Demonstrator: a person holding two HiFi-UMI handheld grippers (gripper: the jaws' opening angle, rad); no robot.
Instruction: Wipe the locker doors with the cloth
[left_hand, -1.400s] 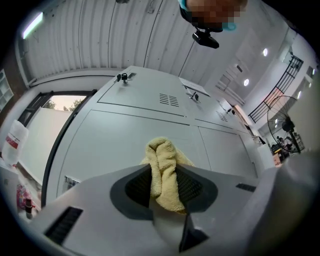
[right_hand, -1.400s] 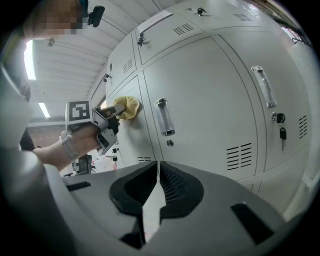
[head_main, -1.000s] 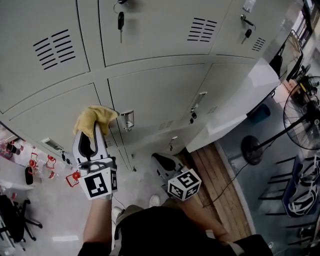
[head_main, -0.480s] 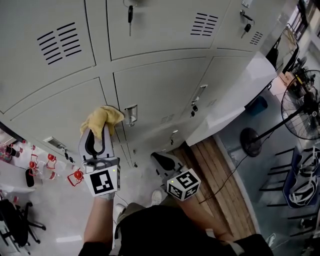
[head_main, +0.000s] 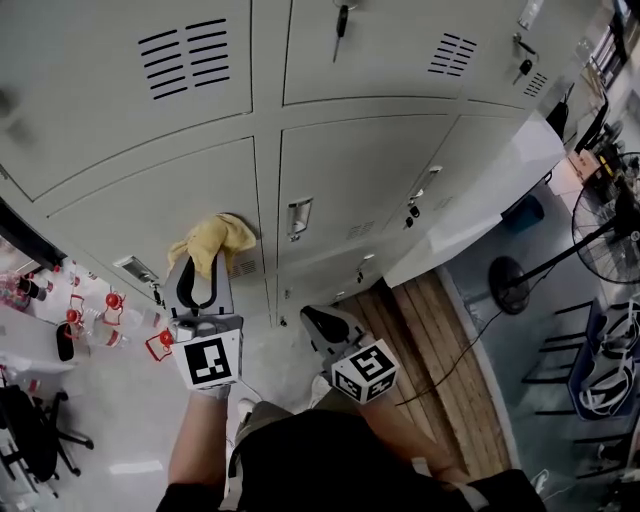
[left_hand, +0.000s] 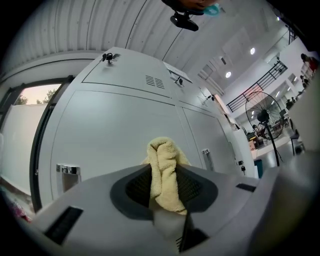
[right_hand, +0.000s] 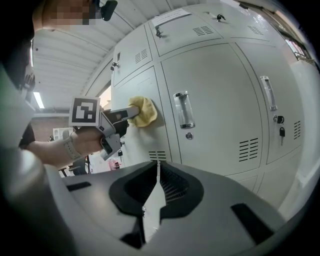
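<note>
The bank of grey lockers (head_main: 350, 180) fills most of the head view, and every door is shut, so there's no telling what's inside any of them. The wiping step is underway on the lower door (head_main: 130, 225), the one left of the door with the recessed handle. The left gripper (head_main: 205, 262) is up at that panel with its jaws pinching the cloth (head_main: 212, 240), a bunched yellow towel sticking out past the tips. From the right gripper view the cloth looks pressed flat against the door near its right edge, though with that wide-angle lens I wouldn't swear it's in full contact. The right gripper (head_main: 318, 322) hangs low near the person's body, well apart from the lockers, with its jaws pressed together on nothing. I'd say the job is mid-way at best, since there are plenty of doors around. The next move probably calls for steady pressure and a sweep across the bare panel, steering clear of the vent slots (right_hand: 157, 155) just below the cloth and the handle (head_main: 298, 215) next door. Also watch the keys (head_main: 341, 18) dangling from the upper locks, which are easy to snag.
</note>
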